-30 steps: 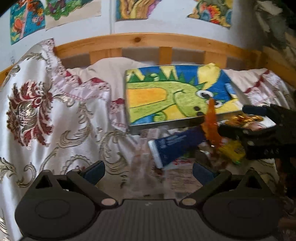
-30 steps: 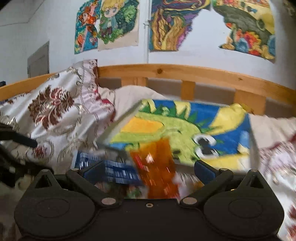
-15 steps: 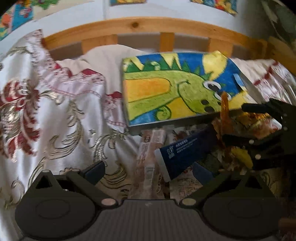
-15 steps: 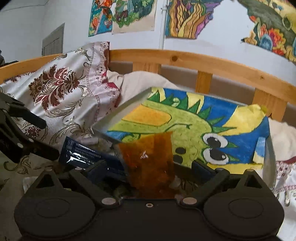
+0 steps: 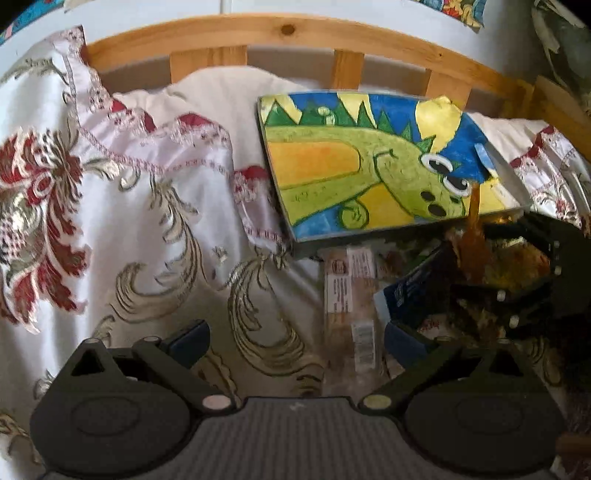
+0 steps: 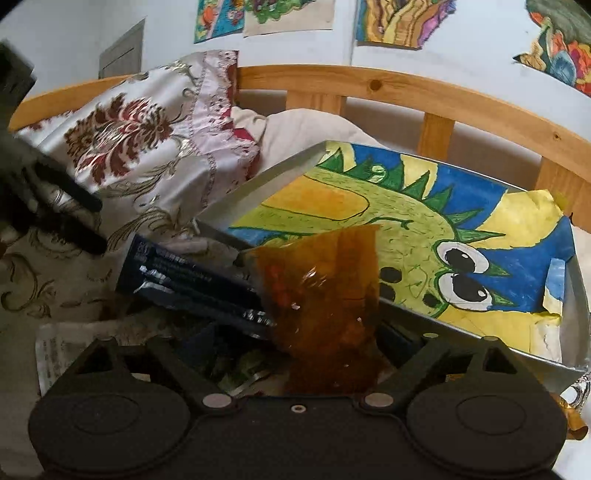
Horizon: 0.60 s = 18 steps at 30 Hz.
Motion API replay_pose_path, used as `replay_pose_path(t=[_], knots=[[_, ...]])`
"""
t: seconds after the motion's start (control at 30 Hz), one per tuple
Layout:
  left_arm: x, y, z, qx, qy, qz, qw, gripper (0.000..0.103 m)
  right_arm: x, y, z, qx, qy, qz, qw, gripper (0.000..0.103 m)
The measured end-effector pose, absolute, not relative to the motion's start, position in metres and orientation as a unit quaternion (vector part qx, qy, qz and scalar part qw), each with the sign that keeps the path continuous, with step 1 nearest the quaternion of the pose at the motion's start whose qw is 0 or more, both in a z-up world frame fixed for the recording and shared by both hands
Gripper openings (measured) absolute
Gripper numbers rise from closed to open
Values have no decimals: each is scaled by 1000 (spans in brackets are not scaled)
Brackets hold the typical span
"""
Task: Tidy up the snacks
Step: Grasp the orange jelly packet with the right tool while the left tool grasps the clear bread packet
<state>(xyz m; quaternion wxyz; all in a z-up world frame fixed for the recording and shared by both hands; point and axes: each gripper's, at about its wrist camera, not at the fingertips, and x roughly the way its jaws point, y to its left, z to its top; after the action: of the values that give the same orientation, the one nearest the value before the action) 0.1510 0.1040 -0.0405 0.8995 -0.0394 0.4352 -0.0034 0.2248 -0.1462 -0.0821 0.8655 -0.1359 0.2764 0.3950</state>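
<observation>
My right gripper [image 6: 299, 339] holds an orange translucent snack packet [image 6: 325, 295] and a dark blue packet [image 6: 192, 280] that sticks out to the left; it also shows in the left wrist view [image 5: 517, 280], just in front of the tray. A metal tray [image 5: 369, 236] lined with a green dinosaur drawing [image 6: 406, 229] lies on the bed. My left gripper [image 5: 295, 336] is open and empty above a long clear-wrapped snack [image 5: 349, 317]. More wrapped snacks [image 5: 498, 266] lie in a pile under the right gripper.
A white bedspread with red and gold flowers [image 5: 110, 221] covers the left. A wooden headboard [image 5: 332, 37] runs along the back, under drawings on the wall [image 6: 280, 14]. A white pillow [image 5: 207, 99] lies behind the tray.
My left gripper has tilted down and swung left, so the tray and snacks sit further right. My right gripper, with the orange and blue packets, has come closer to the tray.
</observation>
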Motion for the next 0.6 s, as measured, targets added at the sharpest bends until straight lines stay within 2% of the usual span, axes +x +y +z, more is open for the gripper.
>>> replay_pose_path(t=[0.17, 0.3, 0.47, 0.6], knots=[[147, 94, -48, -34, 441, -11, 897, 102, 239, -149, -81, -113, 308, 412, 850, 96], [151, 77, -49, -9, 439, -16, 898, 102, 238, -150, -80, -125, 313, 424, 840, 94], [167, 58, -53, 29, 440, -22, 897, 87, 232, -158, -83, -134, 313, 423, 840, 91], [170, 53, -55, 48, 444, -49, 893, 82, 234, -156, -85, -141, 315, 411, 844, 89]])
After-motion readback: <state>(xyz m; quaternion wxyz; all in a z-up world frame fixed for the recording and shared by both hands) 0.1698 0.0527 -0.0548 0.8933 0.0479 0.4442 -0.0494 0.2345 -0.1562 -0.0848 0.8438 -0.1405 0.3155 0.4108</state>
